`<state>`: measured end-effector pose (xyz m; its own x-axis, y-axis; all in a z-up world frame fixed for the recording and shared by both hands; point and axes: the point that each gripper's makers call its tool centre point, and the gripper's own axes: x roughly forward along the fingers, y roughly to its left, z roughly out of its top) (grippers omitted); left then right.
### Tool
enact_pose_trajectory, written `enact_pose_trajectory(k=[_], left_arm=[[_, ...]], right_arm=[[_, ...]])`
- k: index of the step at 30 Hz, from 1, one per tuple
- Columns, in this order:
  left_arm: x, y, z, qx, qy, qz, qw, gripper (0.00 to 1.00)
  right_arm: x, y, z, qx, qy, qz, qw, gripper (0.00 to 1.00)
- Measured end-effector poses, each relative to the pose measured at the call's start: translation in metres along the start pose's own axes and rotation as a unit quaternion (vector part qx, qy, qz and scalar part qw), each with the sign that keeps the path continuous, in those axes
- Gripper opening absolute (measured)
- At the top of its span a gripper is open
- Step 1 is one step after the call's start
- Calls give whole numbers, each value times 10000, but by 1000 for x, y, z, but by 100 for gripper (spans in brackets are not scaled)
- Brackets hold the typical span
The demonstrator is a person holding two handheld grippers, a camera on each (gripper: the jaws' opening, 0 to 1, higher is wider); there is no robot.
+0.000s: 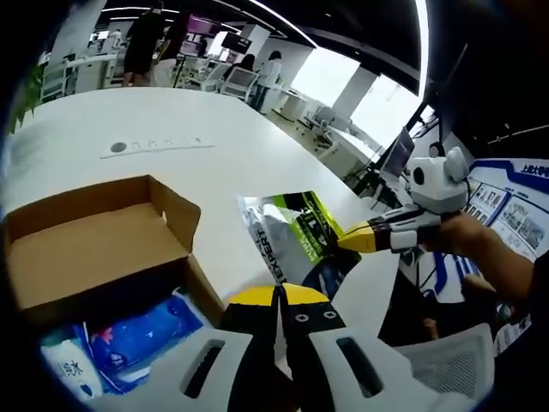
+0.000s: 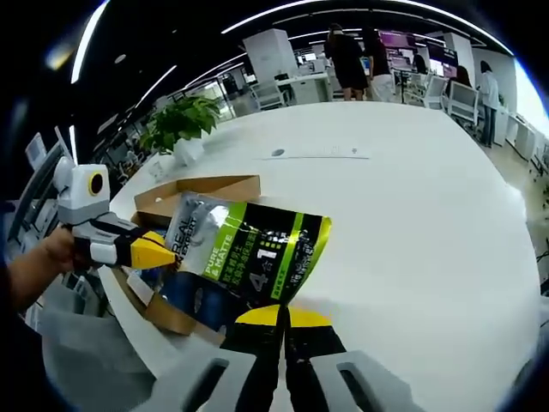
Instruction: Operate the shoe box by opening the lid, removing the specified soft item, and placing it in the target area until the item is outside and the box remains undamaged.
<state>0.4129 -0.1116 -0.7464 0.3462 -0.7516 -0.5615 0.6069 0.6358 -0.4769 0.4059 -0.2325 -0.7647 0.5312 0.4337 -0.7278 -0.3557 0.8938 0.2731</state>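
Glossy pouch — matt cardboard box.

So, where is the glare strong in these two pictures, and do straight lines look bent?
Left gripper view: the windows are blown out white, and the white table edge curves. Right gripper view: the ceiling light strips bow, and the glossy pouch catches reflections.

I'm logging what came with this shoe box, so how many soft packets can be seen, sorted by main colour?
Green, black and silver packet, held in the right gripper: 1
Blue packet in the shoe box: 1
Pale white-blue packet in the box: 1
Total: 3
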Motion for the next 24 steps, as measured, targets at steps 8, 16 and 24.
enact_pose_trajectory(k=[8, 16, 24], left_arm=[[17, 0, 0, 117, 101, 48, 9999, 0], [29, 3, -1, 334, 235, 181, 9990, 0], [41, 8, -3, 407, 313, 271, 9983, 0]], right_arm=[[11, -17, -4, -63, 101, -143, 9998, 0], [21, -26, -8, -68, 187, -212, 9996, 0], [28, -36, -12, 61, 192, -262, 9995, 0]])
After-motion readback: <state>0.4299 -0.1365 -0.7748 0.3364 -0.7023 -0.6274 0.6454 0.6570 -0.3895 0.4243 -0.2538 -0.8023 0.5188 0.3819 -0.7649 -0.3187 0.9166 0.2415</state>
